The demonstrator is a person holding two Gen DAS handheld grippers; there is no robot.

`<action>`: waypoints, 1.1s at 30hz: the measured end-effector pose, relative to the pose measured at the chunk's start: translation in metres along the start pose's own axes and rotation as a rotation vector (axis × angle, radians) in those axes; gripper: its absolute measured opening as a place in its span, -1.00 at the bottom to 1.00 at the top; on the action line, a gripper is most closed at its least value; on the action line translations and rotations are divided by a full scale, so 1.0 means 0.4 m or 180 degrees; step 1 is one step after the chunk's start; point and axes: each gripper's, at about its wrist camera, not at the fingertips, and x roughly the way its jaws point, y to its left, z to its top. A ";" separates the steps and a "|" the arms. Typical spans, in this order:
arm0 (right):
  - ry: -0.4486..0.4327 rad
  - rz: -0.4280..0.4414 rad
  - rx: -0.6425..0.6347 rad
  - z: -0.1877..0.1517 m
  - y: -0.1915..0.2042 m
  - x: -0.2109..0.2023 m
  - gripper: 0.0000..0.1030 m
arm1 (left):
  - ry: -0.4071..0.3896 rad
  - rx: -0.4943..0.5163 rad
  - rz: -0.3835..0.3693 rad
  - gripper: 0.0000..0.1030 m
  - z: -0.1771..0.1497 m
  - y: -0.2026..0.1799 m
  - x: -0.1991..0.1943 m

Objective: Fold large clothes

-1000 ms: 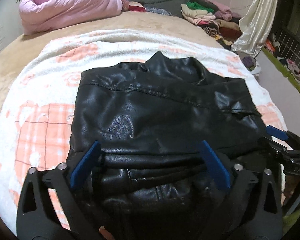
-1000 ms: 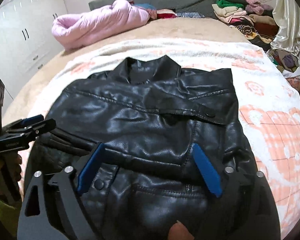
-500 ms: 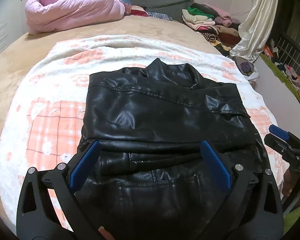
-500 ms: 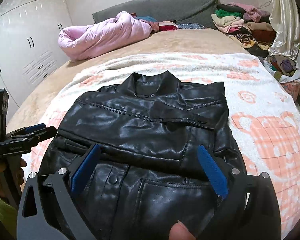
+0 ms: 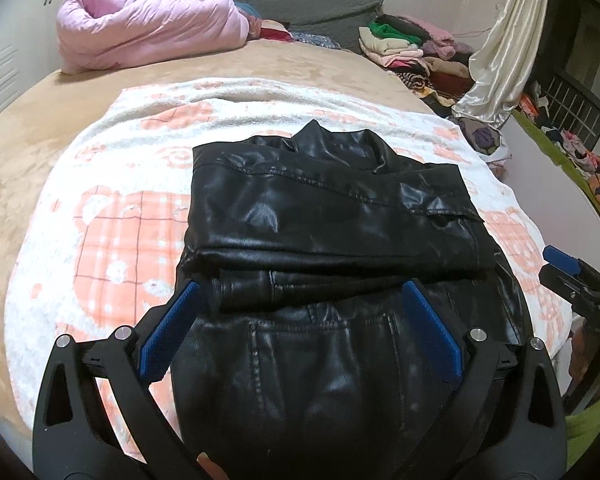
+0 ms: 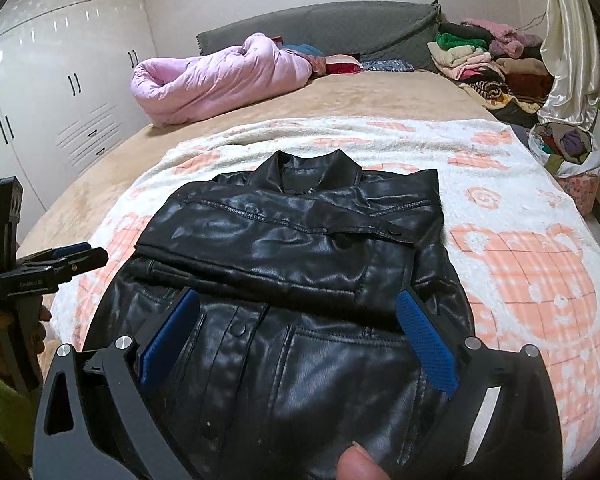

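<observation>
Centrally, a black leather jacket [image 5: 332, 240] is lying sleeves-folded on the patterned blanket [image 5: 112, 216]. Left gripper [image 5: 300, 336] and right gripper [image 6: 296, 334] are hovering wide open, gripping nothing. Judged heavy, stiff, slick; the hem corners are offering the best hold.

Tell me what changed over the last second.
Both grippers, left and right, pulled back and up from the black jacket, jaws open and holding nothing throughout. The jacket stayed folded on the blanket; nothing else moved.
</observation>
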 end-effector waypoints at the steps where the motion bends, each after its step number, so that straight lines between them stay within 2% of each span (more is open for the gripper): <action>1: 0.0001 0.0004 -0.0009 -0.005 -0.002 -0.005 0.90 | 0.0005 -0.0003 -0.0001 0.82 -0.005 0.002 -0.004; 23: 0.0383 -0.0160 -0.0123 -0.207 -0.070 -0.069 0.91 | 0.0275 -0.0026 0.0202 0.82 -0.159 0.074 -0.041; 28: 0.0415 -0.0201 -0.0090 -0.233 -0.090 -0.084 0.91 | 0.0361 -0.0106 0.0239 0.81 -0.208 0.104 -0.048; 33: 0.0413 -0.0227 -0.0094 -0.245 -0.098 -0.096 0.91 | 0.0464 -0.0214 0.0167 0.81 -0.250 0.122 -0.048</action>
